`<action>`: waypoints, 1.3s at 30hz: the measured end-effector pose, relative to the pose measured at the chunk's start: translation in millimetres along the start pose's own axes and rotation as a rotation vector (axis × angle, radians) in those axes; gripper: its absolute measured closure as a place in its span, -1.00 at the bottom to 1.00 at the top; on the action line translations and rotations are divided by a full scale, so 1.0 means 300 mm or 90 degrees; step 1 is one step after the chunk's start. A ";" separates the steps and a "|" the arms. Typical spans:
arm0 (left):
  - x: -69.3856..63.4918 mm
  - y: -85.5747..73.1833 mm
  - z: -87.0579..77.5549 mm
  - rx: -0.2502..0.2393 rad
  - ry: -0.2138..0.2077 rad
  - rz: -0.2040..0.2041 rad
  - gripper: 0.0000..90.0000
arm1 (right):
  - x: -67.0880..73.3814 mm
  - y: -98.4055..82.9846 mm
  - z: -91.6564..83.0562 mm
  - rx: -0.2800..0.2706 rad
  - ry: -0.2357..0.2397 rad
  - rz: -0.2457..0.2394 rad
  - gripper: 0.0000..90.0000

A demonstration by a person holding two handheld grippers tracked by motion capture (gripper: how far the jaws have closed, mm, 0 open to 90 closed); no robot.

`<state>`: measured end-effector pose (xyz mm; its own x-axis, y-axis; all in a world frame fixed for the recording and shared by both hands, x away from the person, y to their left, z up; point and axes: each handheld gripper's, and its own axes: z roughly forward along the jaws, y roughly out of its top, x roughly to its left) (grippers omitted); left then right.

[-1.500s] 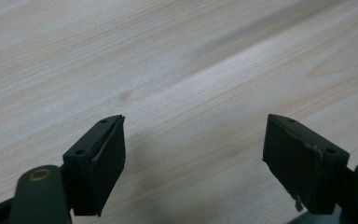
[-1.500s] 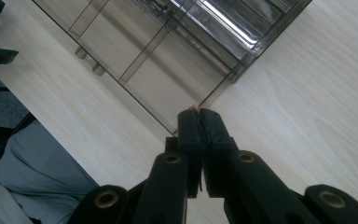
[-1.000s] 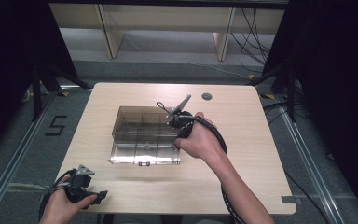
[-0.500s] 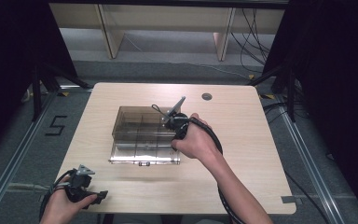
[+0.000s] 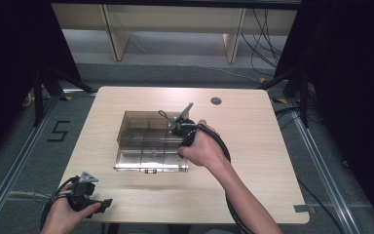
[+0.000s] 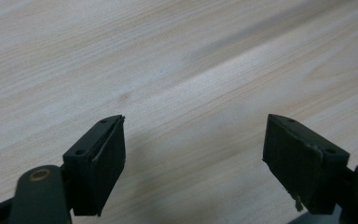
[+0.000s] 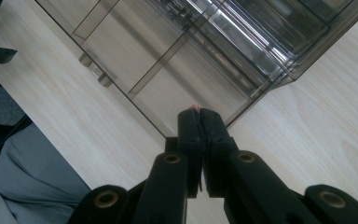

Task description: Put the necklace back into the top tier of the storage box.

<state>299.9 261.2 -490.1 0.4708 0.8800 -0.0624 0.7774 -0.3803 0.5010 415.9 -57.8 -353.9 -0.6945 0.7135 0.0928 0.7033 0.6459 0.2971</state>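
Your table (image 5: pixel 253 161) is a pale wooden top with a small round dark fitting (image 5: pixel 216 101) near its edge at twelve o'clock, and the one thing on it to work with is the smoky clear plastic box (image 5: pixel 148 129) with dividers inside, sitting just toward nine o'clock of the table's middle. Its lid (image 5: pixel 148 161) is already swung open and lies flat on the wood on the six o'clock side of the box, with a small latch (image 5: pixel 150 170) at its free edge, so the opening looks done. As far as the pictures show, the compartments hold nothing, and nothing loose lies on the table to put in them, so I judge what is left to be either closing the box again or whatever comes after opening. Your right gripper (image 5: pixel 181 141) is over the three o'clock end of the box; in the right gripper view its jaws are pressed together right at the corner of the flat lid (image 7: pixel 121 60), with a tiny pinkish speck at the tips, and I cannot tell whether they pinch the lid's edge or merely meet above it. Your left gripper (image 5: pixel 108 202) waits at the table's seven o'clock corner, well apart from the box, jaws spread wide over bare wood.
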 end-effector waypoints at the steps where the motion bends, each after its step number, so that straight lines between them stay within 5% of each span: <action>1: 0.002 -0.001 0.004 -0.001 -0.006 0.002 -0.54 | -0.001 0.001 0.005 0.000 0.001 -0.009 0.96; 21: -0.008 -0.001 0.013 -0.012 -0.004 -0.001 -0.54 | 0.015 0.018 0.048 0.015 0.001 -0.027 0.96; 33: -0.006 0.003 0.007 0.003 -0.013 0.016 -0.55 | 0.014 0.014 0.080 0.019 0.003 -0.011 0.96; 39: -0.006 0.003 0.017 0.000 -0.018 -0.002 -0.55 | 0.015 0.021 0.102 0.029 0.001 -0.018 0.96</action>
<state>301.9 257.8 -493.8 0.4796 0.8730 -0.0882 0.7787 -0.3772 0.5014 421.9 -42.2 -380.8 -0.7143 0.6944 0.0869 0.6897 0.6775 0.2557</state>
